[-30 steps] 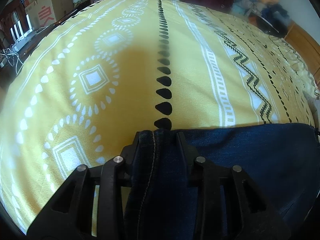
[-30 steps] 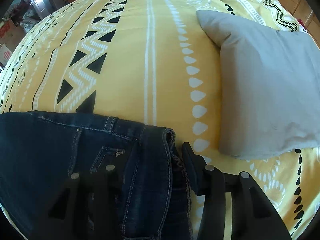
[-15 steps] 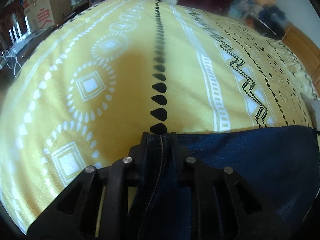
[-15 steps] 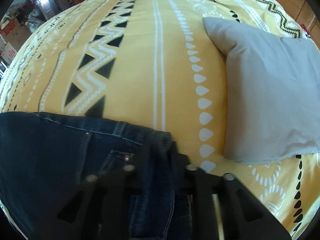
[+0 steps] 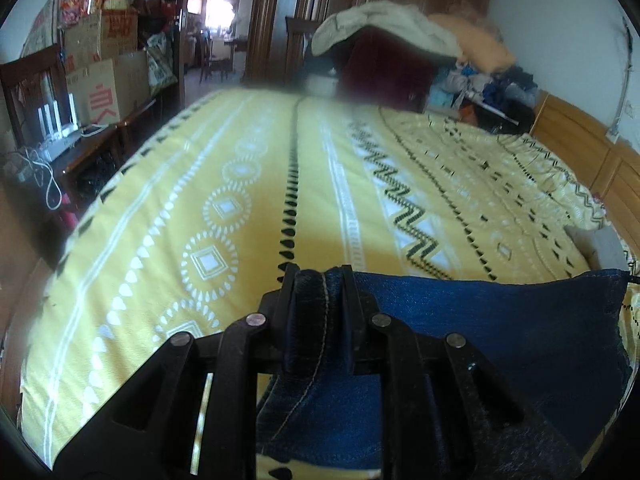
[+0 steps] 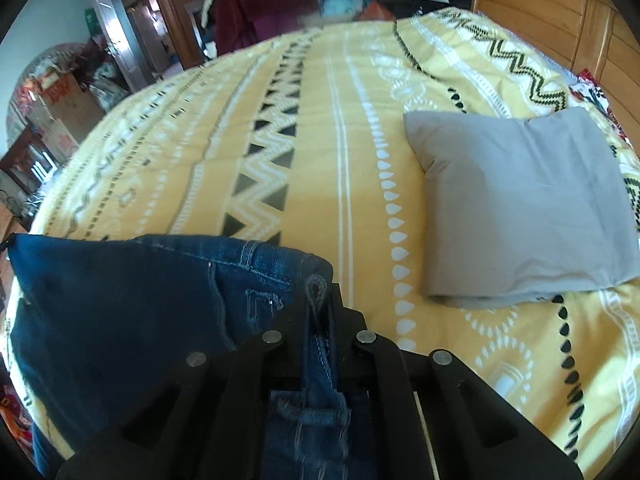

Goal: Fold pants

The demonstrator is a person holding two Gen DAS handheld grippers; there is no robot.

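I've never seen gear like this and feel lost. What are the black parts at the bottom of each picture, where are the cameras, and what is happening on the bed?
No robot: a person holds one two-finger claw in each hand, with a fisheye camera on each looking along its fingers. The left claw is shut on a seamed edge of the jeans. The right claw has just been closing and now pinches their waistband. Both hold the denim above a yellow patterned bedspread. A grey pillow lies on it.

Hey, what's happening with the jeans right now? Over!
Both grippers shut on the jeans: left gripper on a seam edge, right gripper at the waistband. Denim stretched between them above the yellow bedspread. Grey pillow lies off to the side.
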